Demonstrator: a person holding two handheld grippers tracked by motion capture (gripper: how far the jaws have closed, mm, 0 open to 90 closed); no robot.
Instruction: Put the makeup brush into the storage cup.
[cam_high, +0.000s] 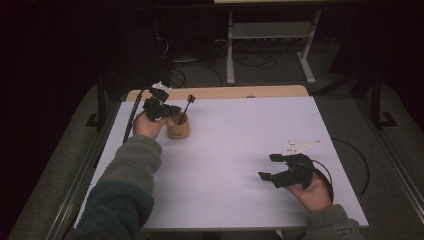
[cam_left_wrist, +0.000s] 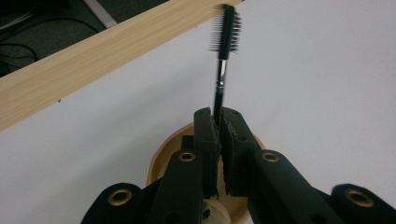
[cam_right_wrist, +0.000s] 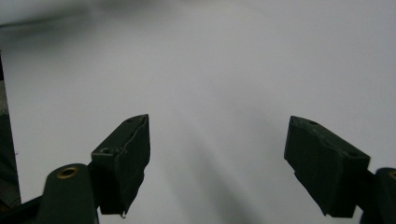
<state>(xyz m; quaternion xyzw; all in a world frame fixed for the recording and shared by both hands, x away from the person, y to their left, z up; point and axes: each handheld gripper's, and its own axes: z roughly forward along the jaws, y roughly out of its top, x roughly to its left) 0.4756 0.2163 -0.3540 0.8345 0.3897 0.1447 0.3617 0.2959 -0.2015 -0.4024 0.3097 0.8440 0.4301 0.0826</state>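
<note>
Here the left claw (cam_left_wrist: 219, 135) is clamped on the thin black handle of a small spoolie brush (cam_left_wrist: 226, 29), whose bristled head sticks up past the jaws. Directly beneath that claw stands a round wooden holder cup (cam_high: 178, 128), near the counter's (cam_high: 240, 150) far left corner, with the brush rising out of it at a tilt. Well away from the cup, the right claw (cam_right_wrist: 217, 163) gapes wide over bare white counter, gripping nothing.
</note>
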